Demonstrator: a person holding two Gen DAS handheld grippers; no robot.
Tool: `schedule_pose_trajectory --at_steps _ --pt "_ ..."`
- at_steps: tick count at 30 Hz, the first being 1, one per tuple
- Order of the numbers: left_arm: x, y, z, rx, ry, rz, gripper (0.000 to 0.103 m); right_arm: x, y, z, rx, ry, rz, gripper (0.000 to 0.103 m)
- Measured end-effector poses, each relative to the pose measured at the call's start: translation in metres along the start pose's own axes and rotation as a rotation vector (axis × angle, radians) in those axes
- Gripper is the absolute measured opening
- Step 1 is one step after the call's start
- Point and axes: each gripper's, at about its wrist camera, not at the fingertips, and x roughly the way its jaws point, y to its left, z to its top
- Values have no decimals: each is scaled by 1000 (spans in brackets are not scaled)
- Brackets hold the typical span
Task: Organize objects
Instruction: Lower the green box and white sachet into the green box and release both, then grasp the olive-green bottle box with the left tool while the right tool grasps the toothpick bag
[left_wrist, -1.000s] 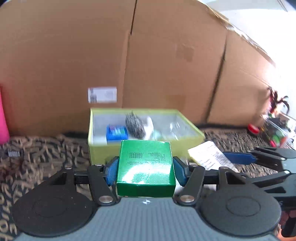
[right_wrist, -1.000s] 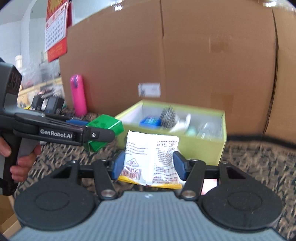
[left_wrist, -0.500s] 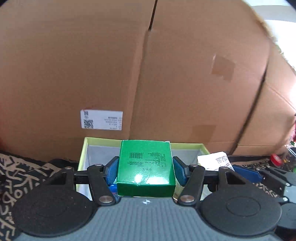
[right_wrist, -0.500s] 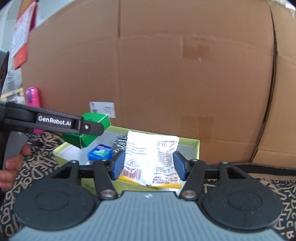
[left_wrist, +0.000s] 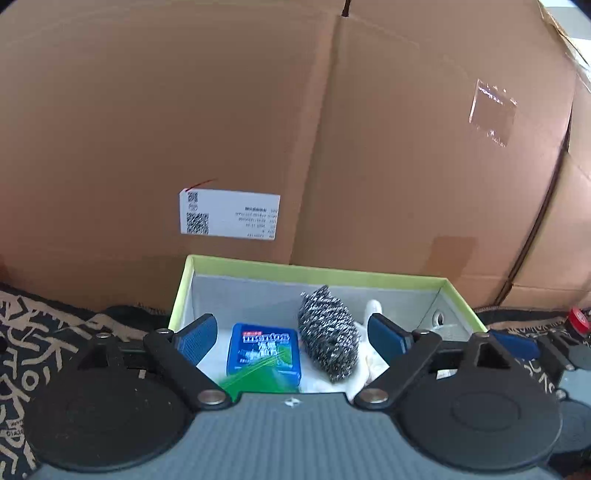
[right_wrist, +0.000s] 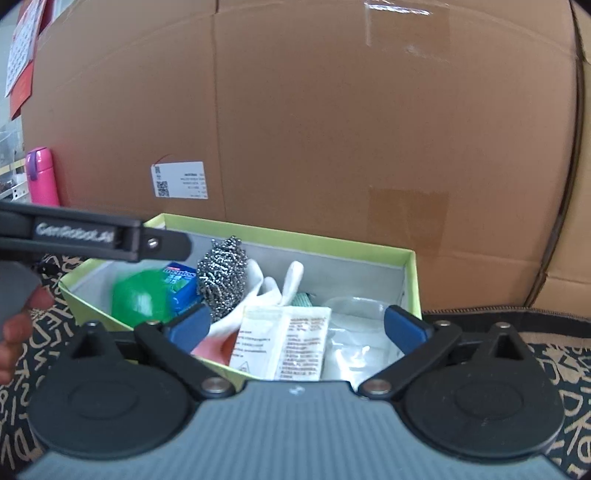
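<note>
While both sets of jaws were opening over the lime box (right_wrist: 413, 280), nothing stayed pinched.
Left gripper (left_wrist: 291, 334): spread wide, green carton (left_wrist: 258, 380) blurred below, near-left in box.
Right gripper (right_wrist: 295, 325): spread wide, white sachet (right_wrist: 284, 343) loose between the pads, near-right.
Handling: carton light, stiff, grip flat sides; sachet soft, crinkly, pinch an edge.
Unclear: carton smeared; clear bag (right_wrist: 354, 332) contents unreadable.

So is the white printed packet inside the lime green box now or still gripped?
Inside. The white printed packet lies free in the lime green box, and the right gripper jaws are opening, pads clear of it on both sides.
</note>
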Motion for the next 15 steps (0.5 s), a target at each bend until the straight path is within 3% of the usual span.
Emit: schedule_pose_trajectory --at_steps 9,15 --pt "-40 -14 6 52 -35 -16 92 -39 -1 12 5 -67 -5 103" --pt "-82 -32 -1 105 -39 28 92 -84 6 9 0 -121 18 103"
